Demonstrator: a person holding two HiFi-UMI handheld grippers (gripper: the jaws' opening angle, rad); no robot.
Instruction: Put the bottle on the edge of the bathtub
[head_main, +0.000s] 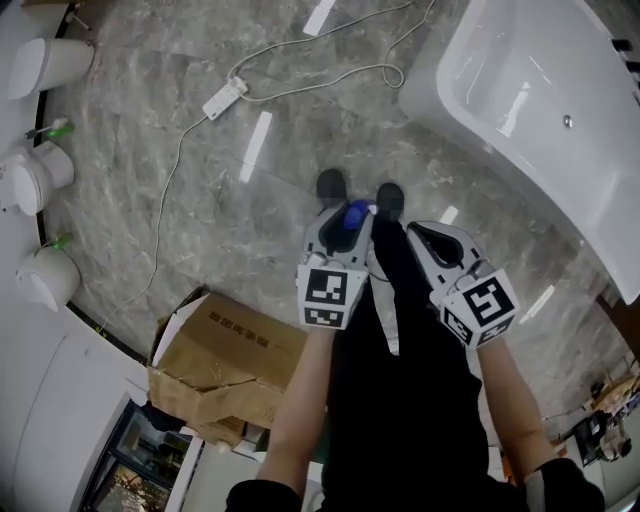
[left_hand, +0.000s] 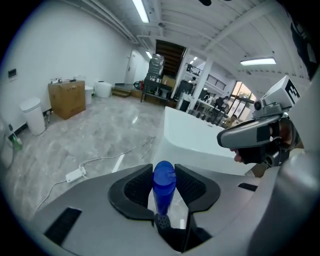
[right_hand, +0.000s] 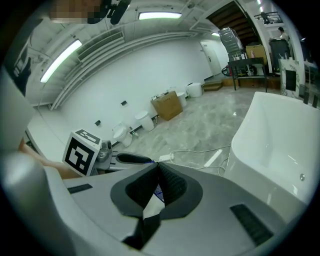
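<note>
Grey marble floor (head_main: 200, 180) spreads beneath me, with a cardboard box (head_main: 215, 360) at left. My left gripper (left_hand: 164, 172) pinches the blue bottle (head_main: 352, 214) between its pads, up off the floor. Beside it my right gripper (right_hand: 158, 170) is pressed together and empty, the white bathtub (head_main: 540, 110) well apart at right.

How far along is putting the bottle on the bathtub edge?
Done: the blue bottle is picked up, clamped in the left gripper. In hand: it is held over the floor, apart from the bathtub. Left: reach the tub, set the bottle on its edge and release. The right gripper is shut and empty.
</note>
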